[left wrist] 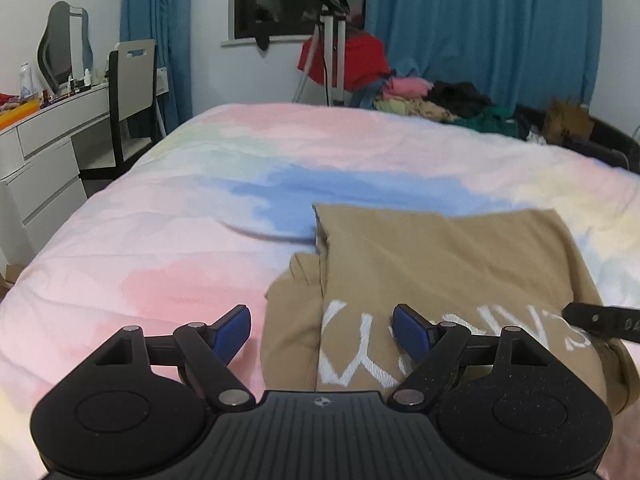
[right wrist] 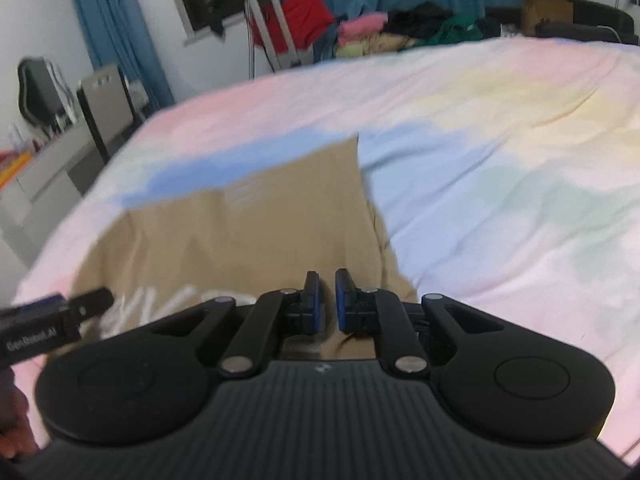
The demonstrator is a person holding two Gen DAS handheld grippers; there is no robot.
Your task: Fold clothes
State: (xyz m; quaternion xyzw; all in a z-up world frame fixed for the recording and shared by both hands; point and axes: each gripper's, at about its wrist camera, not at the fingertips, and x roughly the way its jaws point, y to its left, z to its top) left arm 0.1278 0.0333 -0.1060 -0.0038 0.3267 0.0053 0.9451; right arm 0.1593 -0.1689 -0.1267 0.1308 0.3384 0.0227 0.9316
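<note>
A tan garment [left wrist: 440, 256] with white lettering [left wrist: 352, 344] lies folded into a rough rectangle on the pastel bedspread [left wrist: 160, 240]. My left gripper [left wrist: 322, 324] stands open just above the garment's near left part. One blue pad is over the bedspread, the other over the lettering, and nothing is pinched. In the right wrist view the same tan garment [right wrist: 240, 232] runs away from me. My right gripper [right wrist: 328, 300] is shut at its near edge, with puckered tan cloth between the pads. One finger of the right gripper [left wrist: 600, 320] shows at the left wrist view's right edge.
A pile of mixed clothes [left wrist: 440, 100] lies at the bed's far side beside a tripod [left wrist: 332, 40] and blue curtains [left wrist: 480, 20]. A white dresser [left wrist: 48, 160] and a chair [left wrist: 132, 92] stand left of the bed. The bedspread [right wrist: 500, 160] stretches far and right.
</note>
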